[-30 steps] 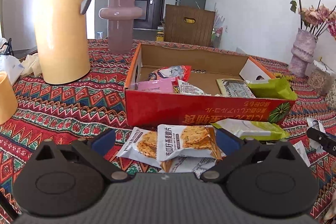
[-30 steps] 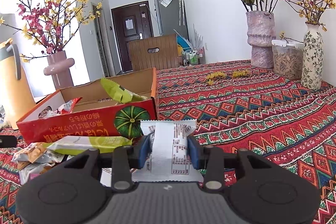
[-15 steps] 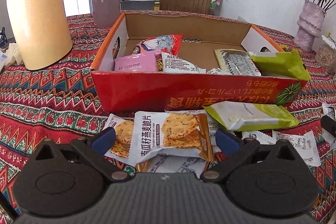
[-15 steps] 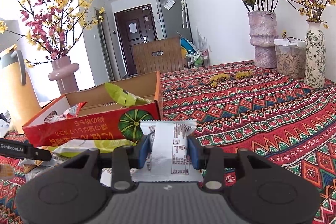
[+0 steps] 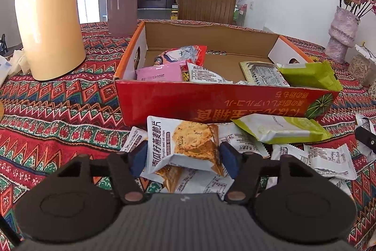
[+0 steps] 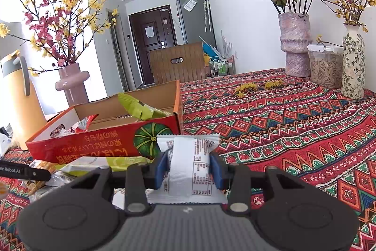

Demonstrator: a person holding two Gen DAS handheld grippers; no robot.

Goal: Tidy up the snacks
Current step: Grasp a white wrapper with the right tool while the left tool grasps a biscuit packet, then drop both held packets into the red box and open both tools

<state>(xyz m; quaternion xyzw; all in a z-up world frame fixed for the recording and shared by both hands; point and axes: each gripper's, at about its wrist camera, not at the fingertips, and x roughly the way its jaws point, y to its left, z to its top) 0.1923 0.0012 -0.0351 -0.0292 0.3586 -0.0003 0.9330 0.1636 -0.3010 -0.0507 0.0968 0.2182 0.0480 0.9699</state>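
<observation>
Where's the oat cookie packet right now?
In the left wrist view, the oat cookie packet sits between the closing left gripper pads, atop loose wrappers just in front of the red snack box.

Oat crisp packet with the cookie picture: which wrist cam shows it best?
Left wrist. The oat crisp packet sits centred between the closing left gripper fingers, its printed face and cookie picture readable, lying on the white packets before the red box. The right wrist view shows, at most, an orange sliver at its left edge.
</observation>
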